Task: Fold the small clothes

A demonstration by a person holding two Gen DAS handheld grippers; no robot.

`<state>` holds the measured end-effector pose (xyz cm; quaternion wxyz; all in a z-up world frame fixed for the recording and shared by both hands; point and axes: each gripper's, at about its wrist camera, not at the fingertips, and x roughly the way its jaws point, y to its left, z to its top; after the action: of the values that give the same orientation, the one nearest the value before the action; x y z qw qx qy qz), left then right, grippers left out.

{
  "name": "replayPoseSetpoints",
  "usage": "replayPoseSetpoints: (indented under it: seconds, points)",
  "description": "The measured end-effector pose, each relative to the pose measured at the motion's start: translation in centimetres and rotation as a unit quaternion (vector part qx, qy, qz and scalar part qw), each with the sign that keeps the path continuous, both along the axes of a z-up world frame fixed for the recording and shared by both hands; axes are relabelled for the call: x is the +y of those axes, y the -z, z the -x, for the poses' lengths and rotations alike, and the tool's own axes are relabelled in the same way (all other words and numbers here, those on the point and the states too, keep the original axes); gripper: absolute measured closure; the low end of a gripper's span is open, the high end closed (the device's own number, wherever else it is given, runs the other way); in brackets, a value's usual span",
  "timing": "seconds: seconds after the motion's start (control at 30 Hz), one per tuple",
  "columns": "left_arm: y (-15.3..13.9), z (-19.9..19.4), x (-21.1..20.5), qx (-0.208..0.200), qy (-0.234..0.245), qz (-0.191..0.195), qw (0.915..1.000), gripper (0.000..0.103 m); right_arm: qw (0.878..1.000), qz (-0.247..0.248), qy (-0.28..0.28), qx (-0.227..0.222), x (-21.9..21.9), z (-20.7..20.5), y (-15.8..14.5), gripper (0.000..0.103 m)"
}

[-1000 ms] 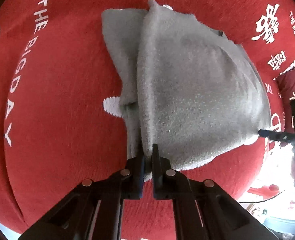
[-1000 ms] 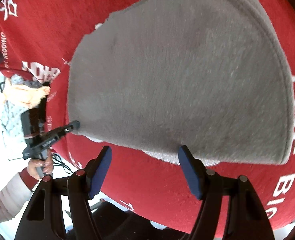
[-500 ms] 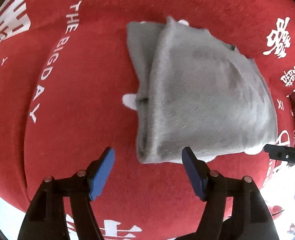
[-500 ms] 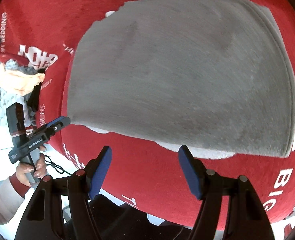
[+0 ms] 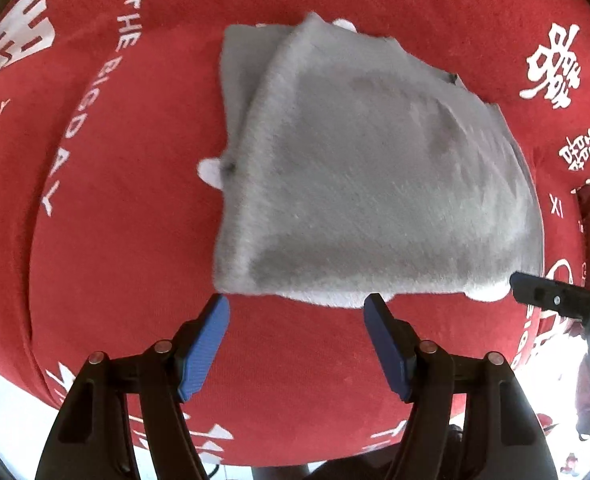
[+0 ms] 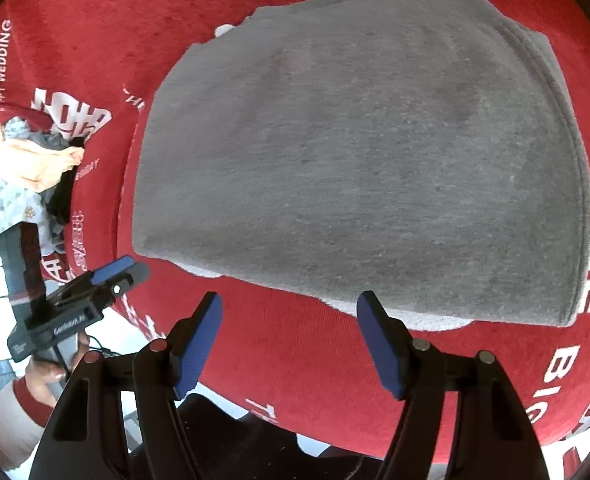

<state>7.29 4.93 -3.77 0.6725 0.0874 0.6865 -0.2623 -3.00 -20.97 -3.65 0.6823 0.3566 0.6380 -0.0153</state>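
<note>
Left wrist view: the grey garment (image 5: 375, 184) lies folded flat on the red cloth (image 5: 115, 260), a soft brushed knit, roughly a rounded wedge with a second layer poking out along its left edge.
Trim: paler, almost white fabric peeks out under the near hem and as a little tab on the left side.
Red cloth: plush, velvety stuff printed with white lettering like "THE BIGDAY" and Chinese characters; whether there's a table under it I can't tell.
Left tongs (image 5: 297, 354): wide apart, nothing between the ribbed blue pads (image 5: 205, 350), tips just short of the garment's near edge.
Right tongs, seen from here: only a black fingertip (image 5: 551, 302) pokes in at the right edge, just beside the garment's near right corner.
Change: a second ago the left tongs were pinched on the garment's edge with the fabric lifted; now they've let go and it lies flat.

Right wrist view: same grey garment (image 6: 359, 168), fills most of the view, fine heathered knit with a stitched, curved edge on the right.
Right tongs (image 6: 289, 342): also spread wide and empty, pads just clear of the near hem, same as a second ago.
Left tongs, from this side (image 6: 129, 272): off the garment's near left corner, held by a hand (image 6: 51, 372) in a pale sleeve with a red cuff.
Pile: crumpled peach and patterned clothes (image 6: 27, 168) at the far left edge.
</note>
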Motion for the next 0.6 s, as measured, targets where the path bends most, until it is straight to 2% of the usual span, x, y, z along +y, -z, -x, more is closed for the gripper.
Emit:
replayPoseSetpoints:
  seconds: [0.2, 0.6]
  points:
    - [0.8, 0.5, -0.7, 0.012, -0.025, -0.028, 0.9992, 0.033, 1.0, 0.012, 0.018, 0.012, -1.2, 0.5, 0.4, 0.027]
    - [0.9, 0.6, -1.2, 0.016, -0.04, -0.025, 0.9988, 0.033, 1.0, 0.013, 0.008, 0.007, -1.0, -0.3, 0.6, 0.027]
